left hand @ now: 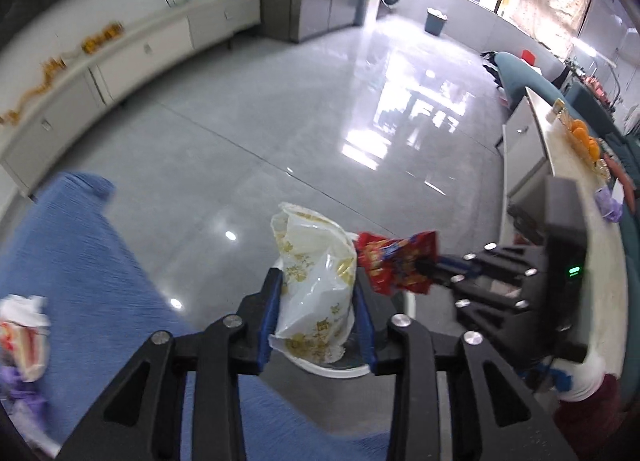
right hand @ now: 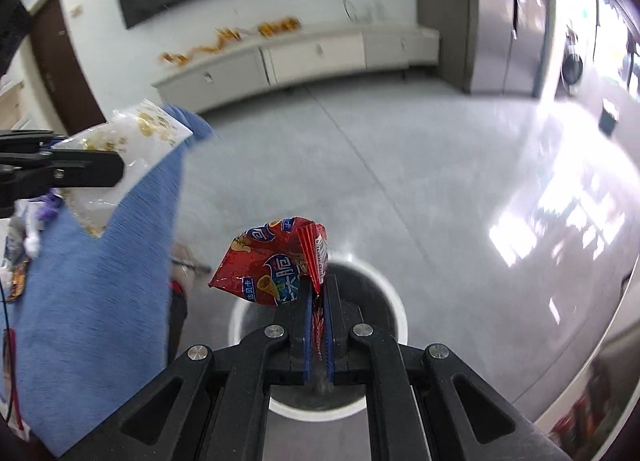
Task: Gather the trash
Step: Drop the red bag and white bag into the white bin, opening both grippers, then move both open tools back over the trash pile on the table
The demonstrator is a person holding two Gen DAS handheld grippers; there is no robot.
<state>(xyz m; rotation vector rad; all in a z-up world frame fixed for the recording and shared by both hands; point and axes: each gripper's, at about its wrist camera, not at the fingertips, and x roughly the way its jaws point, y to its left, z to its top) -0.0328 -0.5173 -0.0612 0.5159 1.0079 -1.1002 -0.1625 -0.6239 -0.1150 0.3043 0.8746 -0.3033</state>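
- Drop-off step, I'd say: left gripper [left hand: 318,321] has the white gold-print plastic bag [left hand: 316,293] between its blue pads; can't tell if they're pressing.
- Right gripper [right hand: 318,325] is pinching a red snack wrapper [right hand: 272,269].
- Both hang over the white-rimmed bin [right hand: 396,309], contents unclear; next up is letting go.

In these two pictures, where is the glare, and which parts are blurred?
Left wrist view: window glare on the glossy floor; the blue cloth is smeared by motion. Right wrist view: glare at the right side; the white cabinet is blurred, while the red snack bag stays sharp.
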